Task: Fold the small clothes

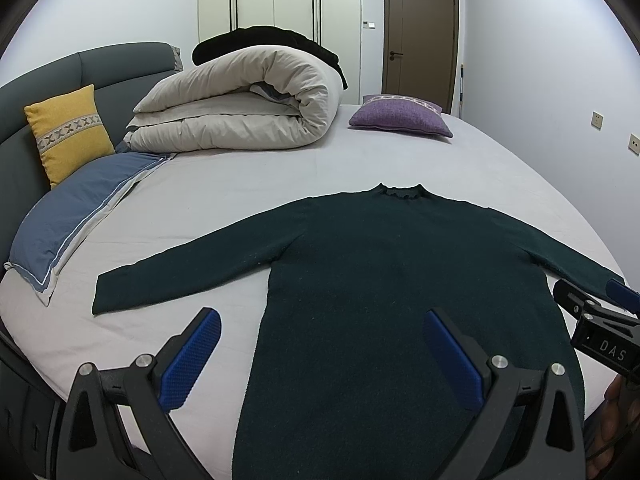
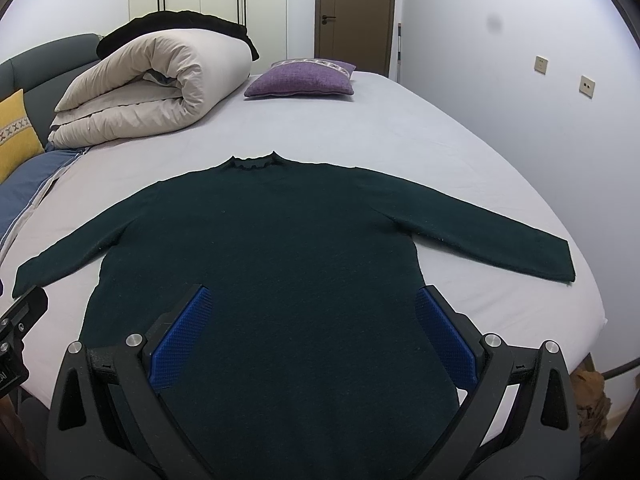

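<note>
A dark green long-sleeved sweater lies flat on the pale bed sheet, collar away from me and both sleeves spread out. It also shows in the right wrist view. My left gripper is open and empty, hovering over the sweater's lower left side, one blue pad over the sheet and one over the cloth. My right gripper is open and empty above the sweater's lower body. The right gripper also shows at the right edge of the left wrist view.
A rolled beige duvet with a black garment on top lies at the back of the bed. A purple cushion, a yellow cushion and a blue pillow lie nearby. The grey headboard is left; a wall is right.
</note>
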Motion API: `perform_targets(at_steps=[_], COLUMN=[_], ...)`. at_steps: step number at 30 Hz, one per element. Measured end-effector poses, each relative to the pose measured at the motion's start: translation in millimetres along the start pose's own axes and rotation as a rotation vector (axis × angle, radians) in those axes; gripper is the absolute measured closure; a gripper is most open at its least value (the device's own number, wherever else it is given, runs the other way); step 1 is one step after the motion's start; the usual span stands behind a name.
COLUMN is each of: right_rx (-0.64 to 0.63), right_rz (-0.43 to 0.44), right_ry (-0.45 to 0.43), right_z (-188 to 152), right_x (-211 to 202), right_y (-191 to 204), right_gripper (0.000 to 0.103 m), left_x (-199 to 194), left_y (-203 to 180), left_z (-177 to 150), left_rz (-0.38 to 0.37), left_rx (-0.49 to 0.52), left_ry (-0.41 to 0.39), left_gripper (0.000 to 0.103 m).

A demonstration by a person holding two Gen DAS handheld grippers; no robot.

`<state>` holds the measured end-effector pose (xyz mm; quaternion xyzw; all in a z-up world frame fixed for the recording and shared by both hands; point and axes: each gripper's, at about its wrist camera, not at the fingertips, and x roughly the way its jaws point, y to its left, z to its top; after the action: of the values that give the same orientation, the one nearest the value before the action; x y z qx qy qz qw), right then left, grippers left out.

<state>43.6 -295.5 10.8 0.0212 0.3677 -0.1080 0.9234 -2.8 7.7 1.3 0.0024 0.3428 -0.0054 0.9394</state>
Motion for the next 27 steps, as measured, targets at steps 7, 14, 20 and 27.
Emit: perform_targets(at_steps=[7, 14, 20, 27], right_rx=[0.002, 0.003, 0.003, 0.002], right_rz=[0.003, 0.003, 0.003, 0.004], right_ry=[0.001, 0.003, 0.002, 0.005], right_z=[-0.6, -1.9, -2.8, -2.6], right_x=[0.1, -0.7, -0.8, -0.9], right_y=[-0.8, -2.0, -1.8, -1.6], right_gripper=[0.0, 0.0, 0.0, 0.0], left_x=[0.2, 0.1, 0.7, 0.7], left_y=[-0.2, 0.0, -1.3, -1.3], left_z=[-0.2, -0.4, -0.2, -0.2], left_rz=[-0.001, -0.001, 0.0, 0.0], left_rx=[0.001, 0.001, 0.001, 0.001], left_ry=[-0.001, 0.0, 0.0, 0.001], left_gripper=[0.0, 0.0, 0.0, 0.0])
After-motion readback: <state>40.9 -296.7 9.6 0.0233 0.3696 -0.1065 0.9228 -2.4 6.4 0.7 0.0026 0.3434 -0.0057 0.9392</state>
